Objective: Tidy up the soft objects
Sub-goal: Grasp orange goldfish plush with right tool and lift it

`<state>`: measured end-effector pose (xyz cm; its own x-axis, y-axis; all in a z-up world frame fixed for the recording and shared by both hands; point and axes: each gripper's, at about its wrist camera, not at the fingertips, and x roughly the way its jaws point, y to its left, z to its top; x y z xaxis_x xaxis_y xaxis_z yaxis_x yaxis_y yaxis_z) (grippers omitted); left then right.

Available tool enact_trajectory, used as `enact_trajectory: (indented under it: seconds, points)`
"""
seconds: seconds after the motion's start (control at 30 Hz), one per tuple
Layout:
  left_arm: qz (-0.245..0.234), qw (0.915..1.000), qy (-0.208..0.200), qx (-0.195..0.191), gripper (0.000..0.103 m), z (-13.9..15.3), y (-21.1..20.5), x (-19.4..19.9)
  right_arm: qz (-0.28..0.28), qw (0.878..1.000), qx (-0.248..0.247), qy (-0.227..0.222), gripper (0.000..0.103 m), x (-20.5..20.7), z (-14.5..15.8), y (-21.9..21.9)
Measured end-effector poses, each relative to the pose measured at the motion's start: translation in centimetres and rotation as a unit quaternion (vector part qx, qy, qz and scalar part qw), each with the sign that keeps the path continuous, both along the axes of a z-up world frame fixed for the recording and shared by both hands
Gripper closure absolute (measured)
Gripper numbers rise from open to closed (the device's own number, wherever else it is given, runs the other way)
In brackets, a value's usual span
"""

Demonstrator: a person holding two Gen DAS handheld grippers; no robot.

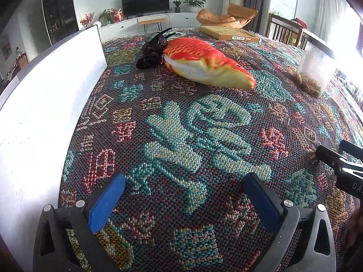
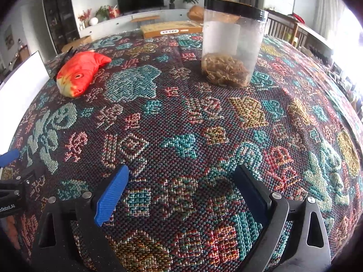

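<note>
An orange and yellow plush fish (image 1: 204,62) lies on the patterned woven cloth (image 1: 192,140), far ahead of my left gripper (image 1: 183,181), which stands open over bare cloth. A black soft object (image 1: 150,53) lies against the fish's far left side. In the right wrist view the plush fish (image 2: 79,73) sits at the left and a clear jar (image 2: 231,43) with a black lid holds brown fluffy stuff. My right gripper (image 2: 181,174) is open above the cloth with nothing between its blue pads.
A white bin wall (image 1: 52,86) runs along the left side. A flat cardboard box (image 1: 229,34) lies at the far edge of the cloth. The clear jar (image 1: 316,70) stands at the right. Beyond are a TV stand, plants and chairs.
</note>
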<state>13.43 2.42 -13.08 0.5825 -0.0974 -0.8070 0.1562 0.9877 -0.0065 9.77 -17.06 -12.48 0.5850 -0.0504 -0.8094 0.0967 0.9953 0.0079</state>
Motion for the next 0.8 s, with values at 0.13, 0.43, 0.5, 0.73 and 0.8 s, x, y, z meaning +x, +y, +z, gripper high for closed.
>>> enact_trajectory:
  seconds: [0.13,0.43,0.5,0.73,0.8]
  points:
    - [0.0,1.0,0.0,0.0,0.0,0.0,0.0,0.0,0.0,1.0,0.0,0.0,0.007,0.0,0.0,0.0]
    - [-0.008,0.9999,0.008,0.006,0.0,0.0,0.0,0.2,0.0,1.0,0.0,0.0,0.007,0.0,0.0,0.0]
    - [-0.025,0.9993,0.025,0.011,0.0,0.2,0.3,0.2,0.0,1.0,0.0,0.0,0.007,0.0,0.0,0.0]
    - [-0.024,0.9997,0.002,0.004,0.0,0.0,1.4,-0.9,0.011,0.999,0.023,-0.033,0.008,0.2,2.5,0.5]
    - [-0.023,0.9997,0.001,0.003,0.0,0.0,1.3,-0.8,0.038,0.996,0.023,-0.078,0.008,1.4,5.7,1.9]
